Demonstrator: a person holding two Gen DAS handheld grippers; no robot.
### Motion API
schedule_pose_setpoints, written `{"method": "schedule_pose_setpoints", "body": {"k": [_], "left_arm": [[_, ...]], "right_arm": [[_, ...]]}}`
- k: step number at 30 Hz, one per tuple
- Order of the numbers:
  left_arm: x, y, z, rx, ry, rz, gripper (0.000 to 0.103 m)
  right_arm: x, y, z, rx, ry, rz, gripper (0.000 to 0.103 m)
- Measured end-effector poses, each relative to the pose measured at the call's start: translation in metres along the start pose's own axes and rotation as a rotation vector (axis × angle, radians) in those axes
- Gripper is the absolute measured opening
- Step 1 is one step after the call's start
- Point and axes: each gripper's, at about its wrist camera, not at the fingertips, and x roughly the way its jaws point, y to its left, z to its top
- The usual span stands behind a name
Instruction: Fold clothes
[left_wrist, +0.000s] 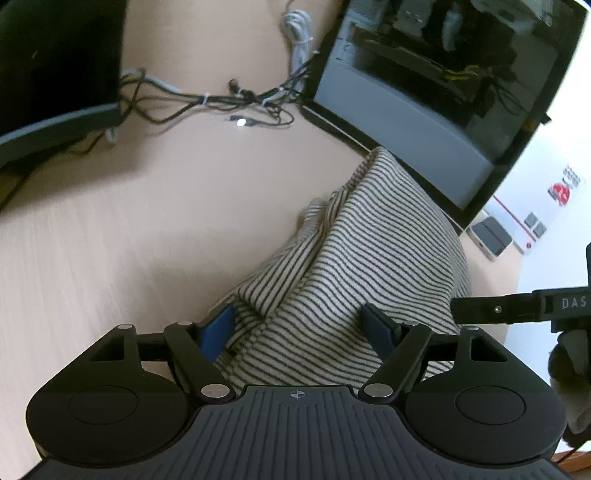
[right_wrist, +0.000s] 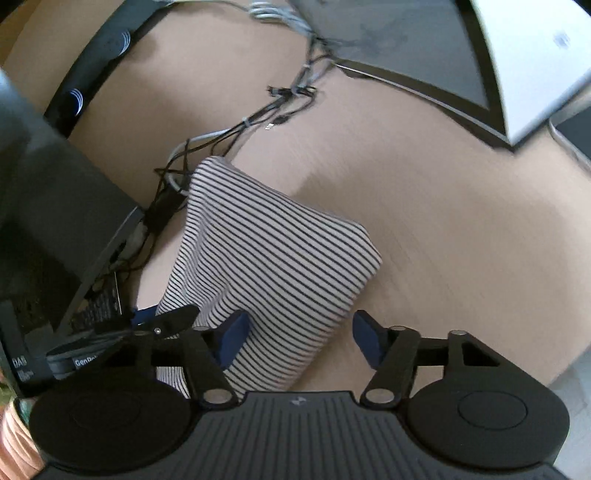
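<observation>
- Black plastic housing with two round discs is seen at the near edge of both wrist views, with blue-padded fingers reaching forward from it.
- Nearest in the left wrist view, the left gripper (left_wrist: 301, 328) is seen with its jaws apart, and the striped garment (left_wrist: 354, 266) is bunched between the two blue pads (left_wrist: 218, 328); the cloth is touched on both sides but is not seen to be pinched flat.
- At the right edge of that view, a black finger of the other tool, marked with white letters, is seen just beside the garment.
- In the right wrist view, the right gripper (right_wrist: 299, 338) is likewise held with its jaws apart; the near corner of the striped garment (right_wrist: 273, 266) is met by the left pad, while the right pad is seen clear of the cloth, over the bare table (right_wrist: 461, 229).
- The garment, cream with thin dark stripes, is laid folded into a thick block on the pale wooden table (left_wrist: 110, 240), with one loose fold raised on its left side in the left wrist view.
- Farther off, a tangle of dark cables (left_wrist: 236, 98) with white ties is spread across the table.
- At the far right, a large dark panel (left_wrist: 436, 92), possibly a monitor lying tilted, is seen beyond the garment; the motion blur leaves this uncertain.
- At the far left, another dark panel (left_wrist: 55, 70) is seen.
</observation>
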Motion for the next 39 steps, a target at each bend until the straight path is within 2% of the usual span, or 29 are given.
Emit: {"method": "schedule_pose_setpoints", "body": {"k": [5,11,18,25,29,32,35,37,39], "left_arm": [[-0.006,-0.004,-0.015,-0.093,-0.013,0.045,0.08],[-0.016,-0.018,-0.032,-0.23,-0.043,0.104,0.079],[-0.02,-0.041,-0.046,-0.363,-0.088,0.142,0.082],[-0.038,-0.047,-0.051,-0.458,-0.117,0.131,0.082],[-0.072,-0.036,-0.038,-0.493,-0.202,0.2,0.083],[-0.095,-0.028,-0.023,-0.504,-0.273,0.264,0.081],[-0.104,-0.024,0.001,-0.473,-0.328,0.301,0.073],[-0.094,-0.023,0.014,-0.428,-0.323,0.292,0.06],[-0.083,-0.021,0.026,-0.385,-0.313,0.284,0.057]], "right_arm": [[0.015,0.003,0.019,-0.083,0.002,-0.011,0.061],[0.043,0.012,0.062,-0.291,0.053,-0.024,0.063],[0.077,0.028,0.085,-0.461,0.081,0.065,0.064],[0.094,0.063,0.079,-0.769,0.064,0.129,0.064],[0.099,0.067,0.076,-0.812,0.068,0.153,0.066],[0.094,0.068,0.069,-0.839,0.036,0.139,0.067],[0.089,0.07,0.062,-0.867,-0.001,0.115,0.067],[0.087,0.075,0.058,-0.881,-0.023,0.087,0.067],[0.079,0.079,0.054,-0.91,-0.045,0.071,0.067]]}}
